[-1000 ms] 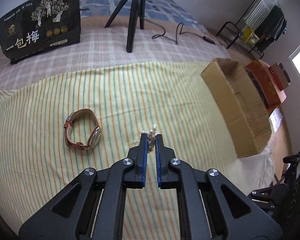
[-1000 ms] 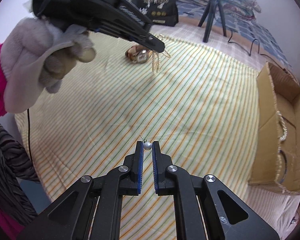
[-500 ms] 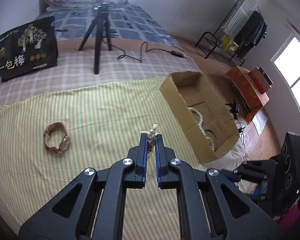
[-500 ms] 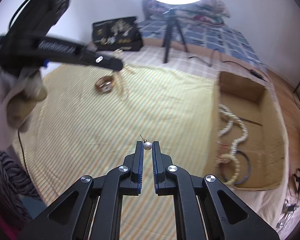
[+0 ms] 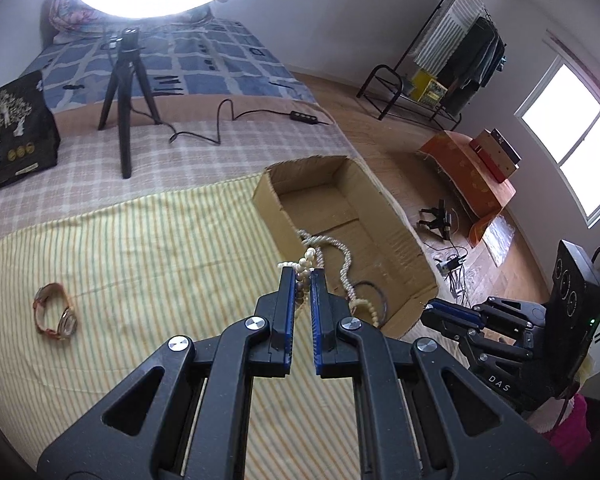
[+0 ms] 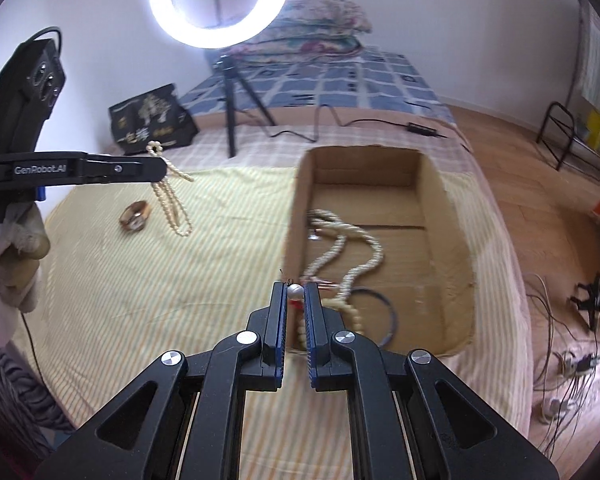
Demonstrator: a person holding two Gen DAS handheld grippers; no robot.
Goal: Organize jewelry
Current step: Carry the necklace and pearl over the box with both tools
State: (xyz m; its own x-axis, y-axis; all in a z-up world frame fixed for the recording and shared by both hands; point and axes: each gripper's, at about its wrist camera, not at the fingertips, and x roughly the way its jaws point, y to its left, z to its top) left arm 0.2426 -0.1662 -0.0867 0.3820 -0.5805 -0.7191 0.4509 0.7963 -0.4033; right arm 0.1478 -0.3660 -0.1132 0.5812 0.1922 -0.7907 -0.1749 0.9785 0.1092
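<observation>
My left gripper [image 5: 301, 271] is shut on a small pearl bracelet [image 5: 306, 262]; from the right wrist view that bracelet [image 6: 172, 200] dangles in loops below the left gripper [image 6: 162, 168], above the striped cloth. My right gripper [image 6: 295, 286] is shut on a pearl earring [image 6: 295, 291] with a thin hook, held just before the near left wall of the open cardboard box [image 6: 452, 216]. The box [image 5: 404, 240] holds a long pearl necklace [image 6: 340, 244] and a dark bangle [image 6: 384, 312]. A brown-strap watch [image 5: 54, 314] lies on the cloth at left, also the watch [image 6: 136, 216].
A yellow striped cloth [image 5: 140, 264] covers the bed. A black tripod [image 5: 126, 92] with a ring light, a cable and a black printed bag [image 5: 8, 136] stand behind it. The right gripper's body [image 5: 512, 328] is at lower right. Floor and cables lie right of the bed.
Both grippers rose and swung toward the box with their jewelry still held. The box now sits straight ahead in both views and the watch has slid to the left.
</observation>
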